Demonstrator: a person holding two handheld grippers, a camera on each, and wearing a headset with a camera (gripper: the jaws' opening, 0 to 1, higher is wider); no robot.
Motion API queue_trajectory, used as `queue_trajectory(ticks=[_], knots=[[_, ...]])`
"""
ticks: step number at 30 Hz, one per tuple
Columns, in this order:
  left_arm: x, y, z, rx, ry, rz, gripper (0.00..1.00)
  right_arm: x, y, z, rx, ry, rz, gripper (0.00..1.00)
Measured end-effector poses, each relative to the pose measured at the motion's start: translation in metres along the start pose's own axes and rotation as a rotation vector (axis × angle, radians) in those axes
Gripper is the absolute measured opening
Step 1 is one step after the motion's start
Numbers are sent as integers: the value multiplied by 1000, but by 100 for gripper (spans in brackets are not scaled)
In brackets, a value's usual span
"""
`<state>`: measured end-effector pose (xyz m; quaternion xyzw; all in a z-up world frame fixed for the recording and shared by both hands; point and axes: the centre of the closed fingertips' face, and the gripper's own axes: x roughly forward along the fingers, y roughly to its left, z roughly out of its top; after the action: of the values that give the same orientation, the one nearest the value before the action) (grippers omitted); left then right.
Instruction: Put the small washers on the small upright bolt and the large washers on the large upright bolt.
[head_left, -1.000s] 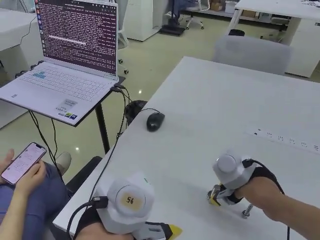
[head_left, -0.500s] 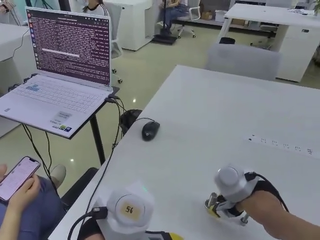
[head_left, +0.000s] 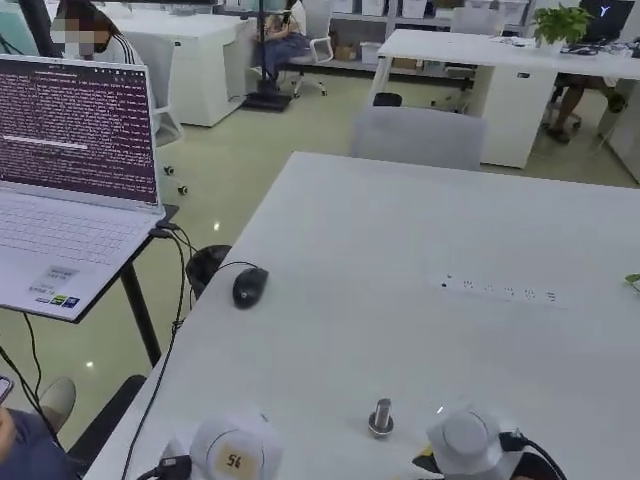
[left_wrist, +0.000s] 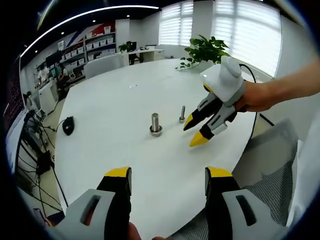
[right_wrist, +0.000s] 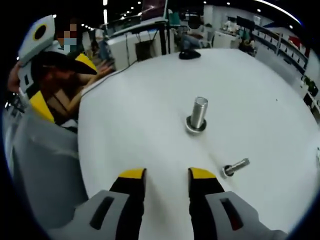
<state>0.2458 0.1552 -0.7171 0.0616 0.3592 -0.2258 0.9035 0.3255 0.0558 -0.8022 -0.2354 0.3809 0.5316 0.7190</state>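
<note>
The large bolt (left_wrist: 155, 123) stands upright on the white table (left_wrist: 115, 100) with a washer ring around its foot (right_wrist: 195, 126). It also shows near the front edge in the head view, large bolt (head_left: 381, 417). The small bolt (left_wrist: 182, 114) stands just beyond it, and leans to the right in the right gripper view, small bolt (right_wrist: 235, 168). My left gripper (left_wrist: 168, 174) is open and empty, well short of the bolts. My right gripper (right_wrist: 167, 175) is open too, holding nothing, a short way before the large bolt, and shows as right gripper (left_wrist: 194, 132) beside the bolts.
A black mouse (head_left: 250, 287) with its cable lies near the table's left edge. A white power strip (head_left: 500, 292) lies across the far right. A laptop (head_left: 70, 190) stands on a stand left of the table. A grey chair (head_left: 420, 135) is at the far end.
The head view has lifted and shifted. My right gripper has drawn back from over the bolts, so the large bolt now stands uncovered.
</note>
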Motion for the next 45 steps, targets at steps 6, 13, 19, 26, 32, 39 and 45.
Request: queue_trajectory(ticks=[6,13,19,26,32,39,45], knots=[[7,-1,-8,9,13,-18,59,-19,2,-29,86,-52,-39,38],[8,2,-11,22,20,-24,59,-45,-7,-57,180,-108,-92,44],[7,2,-14,22,18,-21,59,-60,-14,-67,217,-156,-122,50],[6,-3,-16,14,11,-25,59,-63,-18,-63,248,-199,-130,55],[6,-6,-18,14,10,-27,59,-61,-16,-59,253,-219,-128,57],[6,-6,-15,-2,-2,-19,59,-61,-17,-60,257,-222,-133,57],[7,-6,-13,-4,-7,-18,59,-62,-20,-61,264,-224,-142,57]])
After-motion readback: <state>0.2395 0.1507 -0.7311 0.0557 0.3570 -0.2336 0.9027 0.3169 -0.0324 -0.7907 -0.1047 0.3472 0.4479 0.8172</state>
